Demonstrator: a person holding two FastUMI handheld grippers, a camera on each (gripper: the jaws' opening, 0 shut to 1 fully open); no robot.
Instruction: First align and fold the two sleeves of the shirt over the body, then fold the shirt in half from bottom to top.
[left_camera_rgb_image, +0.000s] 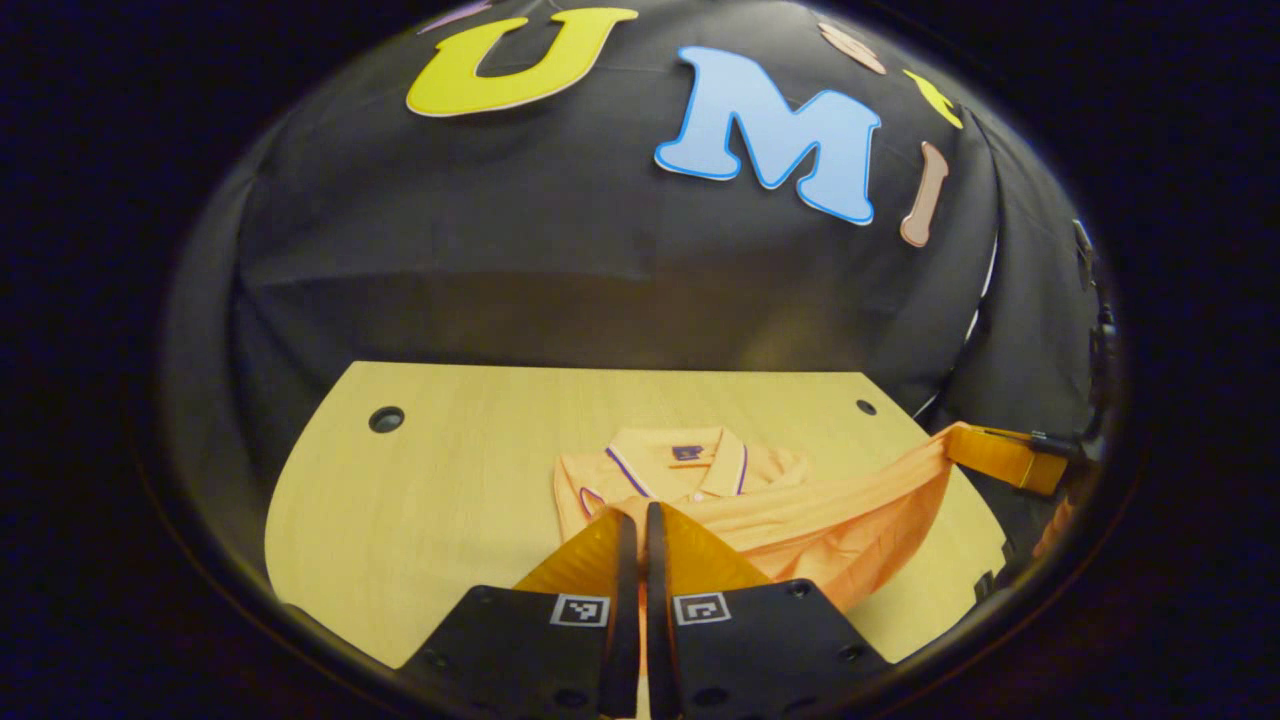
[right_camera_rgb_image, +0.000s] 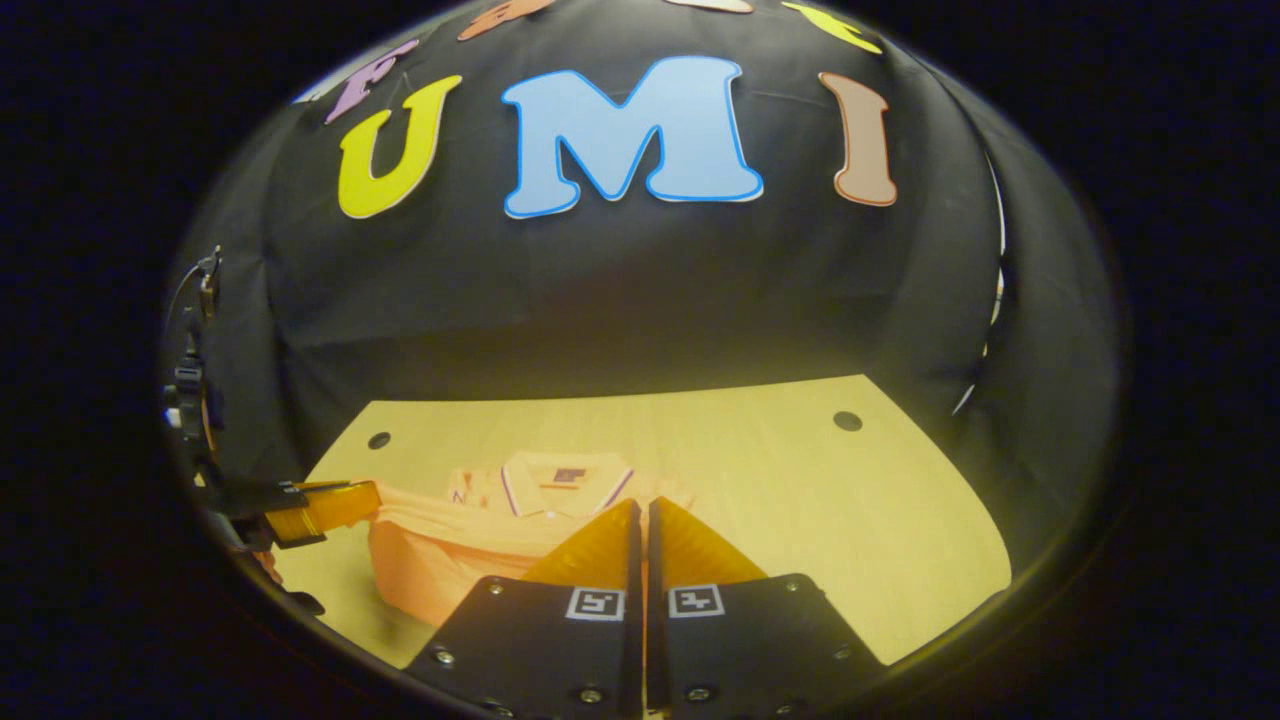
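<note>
A peach polo shirt (left_camera_rgb_image: 800, 500) with a purple-trimmed collar (left_camera_rgb_image: 685, 465) lies on the wooden table (left_camera_rgb_image: 440, 500), collar toward the far wall. Its lower edge is raised off the table and stretched between the two grippers. My left gripper (left_camera_rgb_image: 636, 520) is shut on one end of that edge, with a thin strip of cloth between its fingers. My right gripper (left_camera_rgb_image: 1005, 458) holds the other end, off to the right in the left gripper view. In the right gripper view the right gripper (right_camera_rgb_image: 640, 515) is shut over the shirt (right_camera_rgb_image: 440, 550), and the left gripper (right_camera_rgb_image: 325, 510) pinches the cloth at far left.
The table has two round cable holes near its far corners (left_camera_rgb_image: 386, 419) (left_camera_rgb_image: 866, 407). Behind it hangs the black cloth wall (left_camera_rgb_image: 600, 270). Bare tabletop stretches left of the shirt in the left gripper view and to the right (right_camera_rgb_image: 850, 520) in the right gripper view.
</note>
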